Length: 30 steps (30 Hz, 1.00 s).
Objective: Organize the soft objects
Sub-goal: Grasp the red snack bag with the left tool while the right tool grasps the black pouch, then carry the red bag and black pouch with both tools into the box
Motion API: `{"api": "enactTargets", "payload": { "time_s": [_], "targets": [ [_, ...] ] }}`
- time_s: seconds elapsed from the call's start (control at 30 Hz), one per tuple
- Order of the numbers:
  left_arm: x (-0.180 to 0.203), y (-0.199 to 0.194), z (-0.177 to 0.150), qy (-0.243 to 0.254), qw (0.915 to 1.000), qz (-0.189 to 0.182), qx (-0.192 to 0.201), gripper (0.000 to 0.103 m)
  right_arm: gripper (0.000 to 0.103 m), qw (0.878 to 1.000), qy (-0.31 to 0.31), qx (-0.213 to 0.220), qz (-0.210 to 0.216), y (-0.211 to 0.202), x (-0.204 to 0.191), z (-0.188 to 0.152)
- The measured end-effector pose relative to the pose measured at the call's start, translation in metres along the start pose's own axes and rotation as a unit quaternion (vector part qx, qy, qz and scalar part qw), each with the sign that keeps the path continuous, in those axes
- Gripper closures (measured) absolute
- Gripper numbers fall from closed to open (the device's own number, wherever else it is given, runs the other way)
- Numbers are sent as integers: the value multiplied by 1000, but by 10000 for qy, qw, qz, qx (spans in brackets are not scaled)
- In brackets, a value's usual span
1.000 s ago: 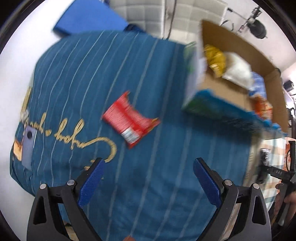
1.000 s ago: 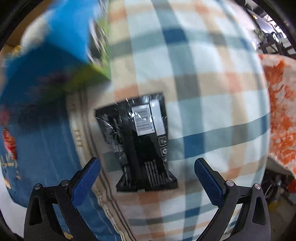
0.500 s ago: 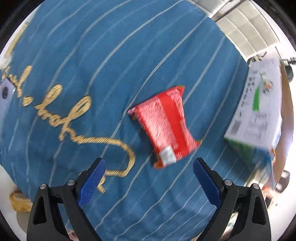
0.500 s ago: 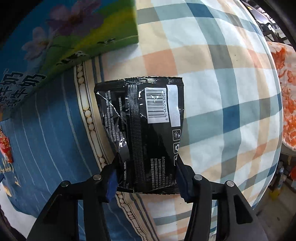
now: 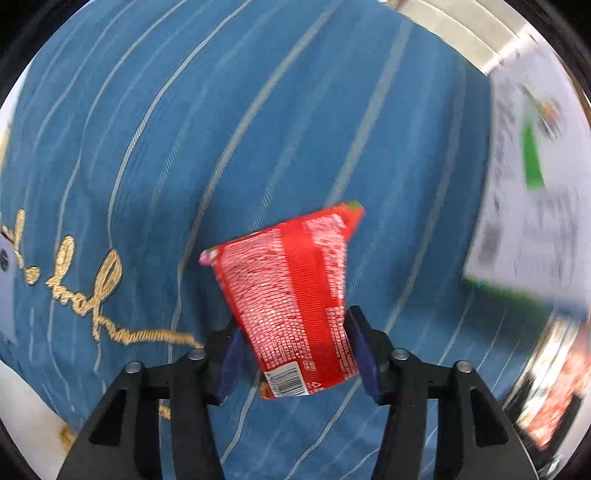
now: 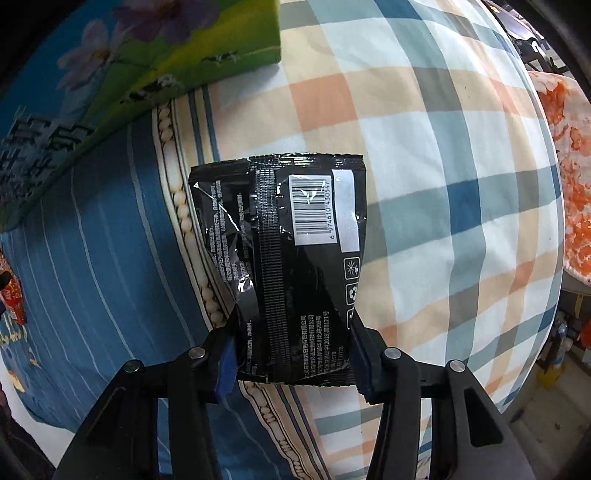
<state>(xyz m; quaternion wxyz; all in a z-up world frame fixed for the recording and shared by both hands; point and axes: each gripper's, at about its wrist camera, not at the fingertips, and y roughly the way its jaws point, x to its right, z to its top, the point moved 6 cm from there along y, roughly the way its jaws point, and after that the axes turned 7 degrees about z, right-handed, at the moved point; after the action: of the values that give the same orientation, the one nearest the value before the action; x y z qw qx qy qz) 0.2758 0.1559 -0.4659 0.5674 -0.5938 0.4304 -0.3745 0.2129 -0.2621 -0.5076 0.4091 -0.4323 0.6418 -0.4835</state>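
**Two packets clamped, one in each claw**

Across most of the left wrist view, a blue striped cloth (image 5: 258,129) is spread, with gold embroidered script (image 5: 85,288) at the lower left of the frame. A strip of pale tiled wall (image 5: 461,33) is seen at the upper right edge. In the right wrist view, the same blue cloth fills the left part of the frame, and a plaid cloth (image 6: 443,184) in orange, blue and white covers the centre and right; a beaded cream border (image 6: 181,206) runs between the two. An orange-and-white patterned fabric (image 6: 569,192) is cut off at the right edge.

At the right of the left wrist view, a white printed panel with a green mark (image 5: 528,206) is blurred, and its text cannot be read; below it, a red and white smear cannot be identified. A grey-lilac flat thing at the far left edge is cut off. In the right wrist view, a green and blue box printed with flowers (image 6: 129,85) is cropped at the upper left, and what it holds cannot be seen.

The red packet (image 5: 291,295) is clamped at its lower end by the left claw (image 5: 297,360), whose jaws have just closed on it. The black packet (image 6: 288,258), barcode upward, is pinched at its lower end by the right claw (image 6: 291,360), whose jaws have also just been closing; it lies over the cloth border.
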Motion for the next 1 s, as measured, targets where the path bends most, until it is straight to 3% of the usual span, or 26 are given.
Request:
{"api": "enactTargets", "payload": {
  "time_s": [0.1, 0.47, 0.63, 0.97, 1.0],
  "targets": [
    [14, -7, -32, 437, 9987, 149, 212, 58, 51, 9999, -115, -16, 39, 1, -6, -6],
    [99, -2, -180, 1866, 9822, 153, 172, 59, 52, 9976, -634, -7, 279, -12, -40, -43],
    [118, 12, -203, 2023, 9789, 282, 102, 55, 52, 9966, -782, -47, 256, -11, -44, -52],
    [177, 37, -201, 2139, 9754, 529, 76, 49, 51, 9960, -818, -273, 223, 16, -44, -25],
    [180, 38, -203, 2115, 9759, 524, 73, 49, 51, 9961, -809, -278, 203, 15, -41, -34]
  ]
}}
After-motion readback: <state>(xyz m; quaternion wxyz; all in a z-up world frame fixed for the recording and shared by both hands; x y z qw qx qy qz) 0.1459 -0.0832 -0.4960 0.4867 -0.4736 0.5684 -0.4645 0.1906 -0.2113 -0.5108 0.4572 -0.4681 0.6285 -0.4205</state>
